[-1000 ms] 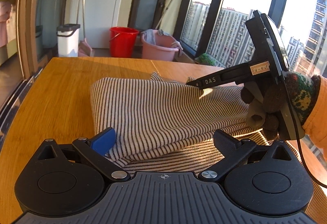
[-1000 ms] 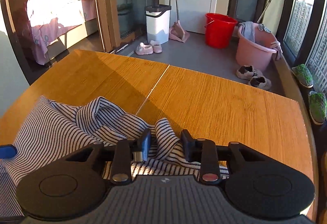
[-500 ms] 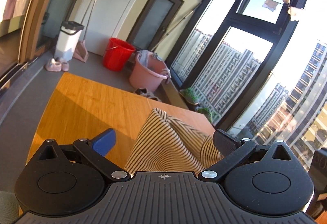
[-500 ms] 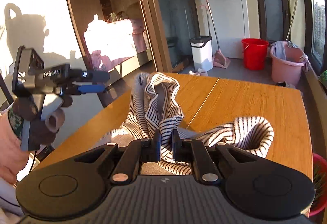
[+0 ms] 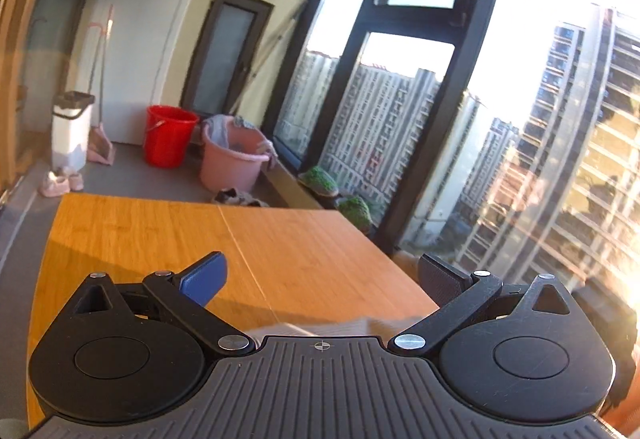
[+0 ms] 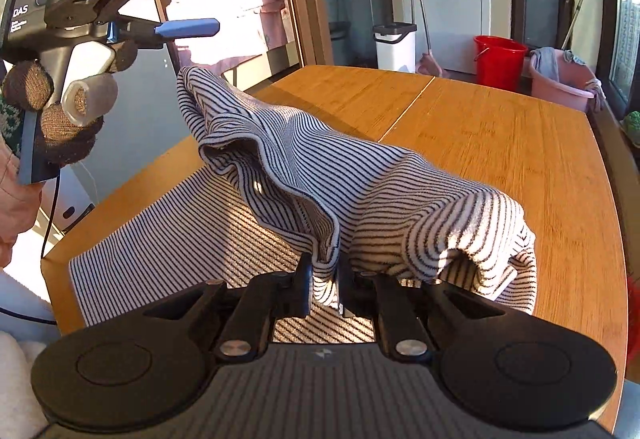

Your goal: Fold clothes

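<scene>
swung sideways since a second ago, right gripper [image 6: 325, 277] clenched on striped garment [image 6: 304, 175], jaws easing apart (left gripper [image 6: 188, 1] gaping, empty, up beside). better kept pinched firmly, dragging fold flat over table [image 6: 500, 127] ahead.

Black-and-white striped garment [image 6: 360, 175], orange-brown table [image 6: 520, 143], red bucket [image 6: 500, 57]

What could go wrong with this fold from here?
1. Only the right hand-held gripper pinches the striped top, by one bunched fold; its jaws are easing open, so the cloth may slip out.
2. The left hand-held gripper hangs open and empty above the table, so nothing pins the flat part; it could drag.
3. The lifted cloth sags in a lump and may land creased.
</scene>
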